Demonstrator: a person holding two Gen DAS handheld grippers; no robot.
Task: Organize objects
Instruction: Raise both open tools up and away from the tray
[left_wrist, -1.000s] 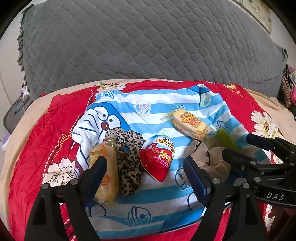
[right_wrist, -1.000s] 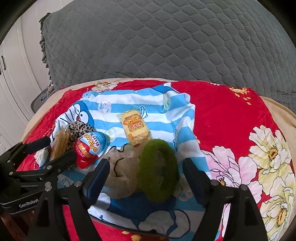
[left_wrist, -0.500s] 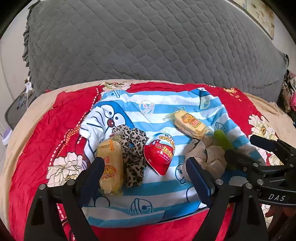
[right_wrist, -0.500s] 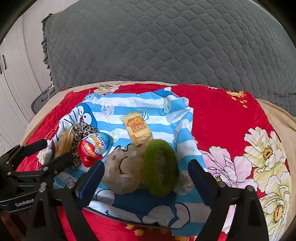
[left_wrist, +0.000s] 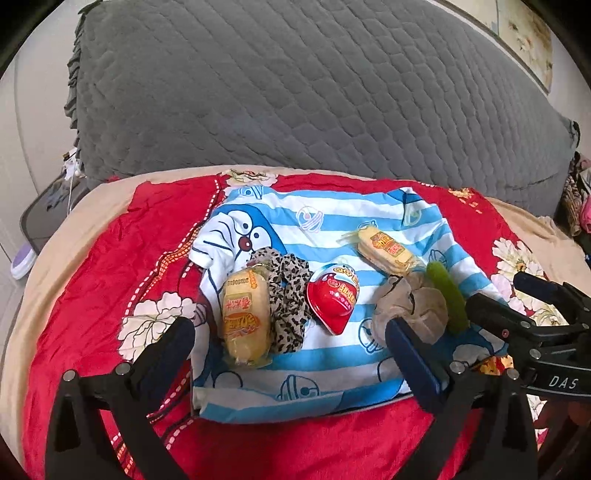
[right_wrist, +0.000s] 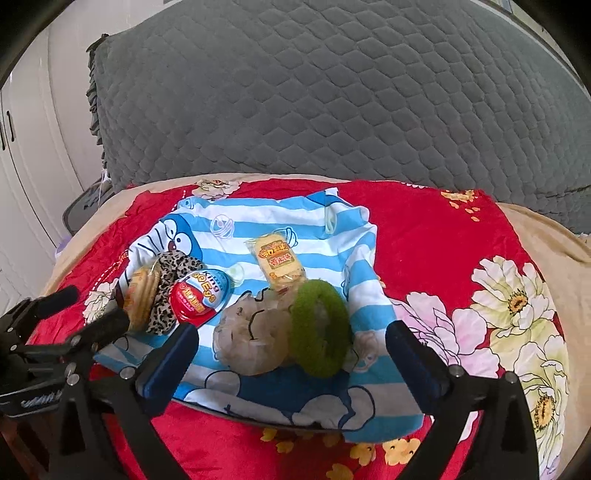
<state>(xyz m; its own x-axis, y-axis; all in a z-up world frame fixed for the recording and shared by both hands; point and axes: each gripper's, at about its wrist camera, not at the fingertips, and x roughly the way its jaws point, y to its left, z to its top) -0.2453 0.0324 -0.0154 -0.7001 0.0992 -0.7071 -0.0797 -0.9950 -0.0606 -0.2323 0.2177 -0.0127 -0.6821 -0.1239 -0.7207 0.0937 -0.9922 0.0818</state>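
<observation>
On a blue-striped cartoon cloth (left_wrist: 332, 229) (right_wrist: 258, 221) lie two yellow snack packs (left_wrist: 243, 314) (right_wrist: 279, 260), a leopard scrunchie (left_wrist: 288, 295) (right_wrist: 170, 288), a red egg-shaped pack (left_wrist: 334, 297) (right_wrist: 197, 299), a beige scrunchie (left_wrist: 410, 310) (right_wrist: 251, 339) and a green scrunchie (left_wrist: 447, 295) (right_wrist: 319, 332). My left gripper (left_wrist: 290, 350) hovers before the left snack pack and leopard scrunchie, jaws opening, nothing between them. My right gripper (right_wrist: 291, 358) hovers before the beige and green scrunchies, jaws opening, nothing gripped.
The cloth lies on a red flowered blanket (left_wrist: 92, 295) (right_wrist: 443, 258) over a bed. A large grey quilted pillow (left_wrist: 295, 92) (right_wrist: 332, 92) stands behind. White cupboard doors (right_wrist: 22, 166) are at the left.
Both grippers drew back and up from the objects and their jaws spread wider. The objects on the cloth stayed where they were.
</observation>
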